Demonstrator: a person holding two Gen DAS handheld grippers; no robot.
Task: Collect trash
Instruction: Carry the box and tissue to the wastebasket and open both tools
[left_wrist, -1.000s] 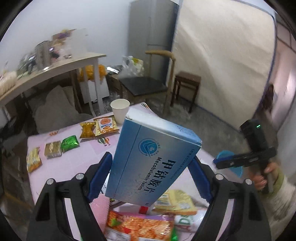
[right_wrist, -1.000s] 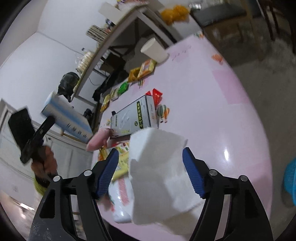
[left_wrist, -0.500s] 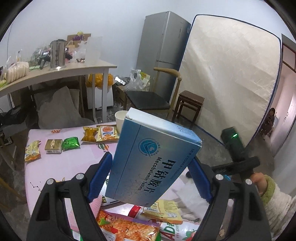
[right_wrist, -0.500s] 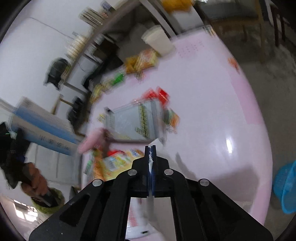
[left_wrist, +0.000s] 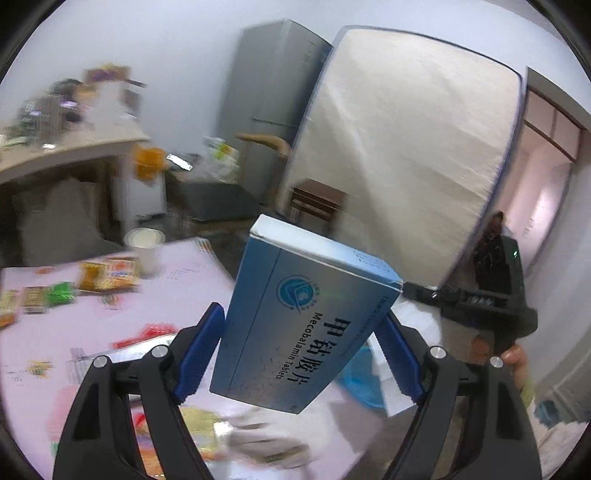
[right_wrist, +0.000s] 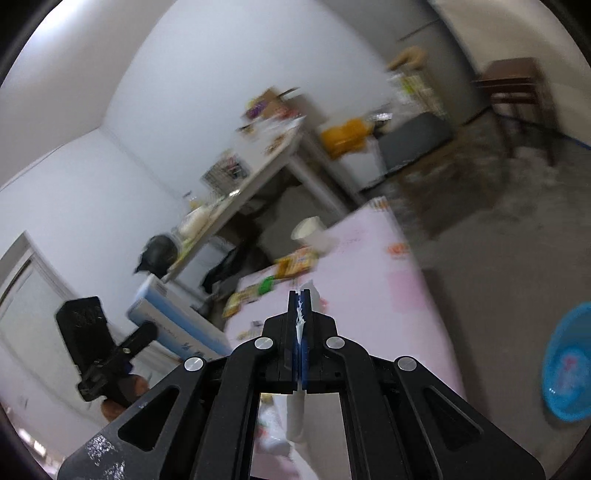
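Left wrist view: a blue medicine box (left_wrist: 306, 328) is clamped, tilted, between the blue pads (left_wrist: 201, 343) of the left hand-held gripper (left_wrist: 303, 354), raised above the pink worktop (left_wrist: 48, 339) where snack wrappers (left_wrist: 107, 271) and a paper cup (left_wrist: 144, 245) are scattered. In the right wrist view, the right hand-held gripper (right_wrist: 300, 314) is pressed closed on a thin white tissue (right_wrist: 300, 321), above the worktop's edge. A blue basin (right_wrist: 569, 365) is seen on the floor.
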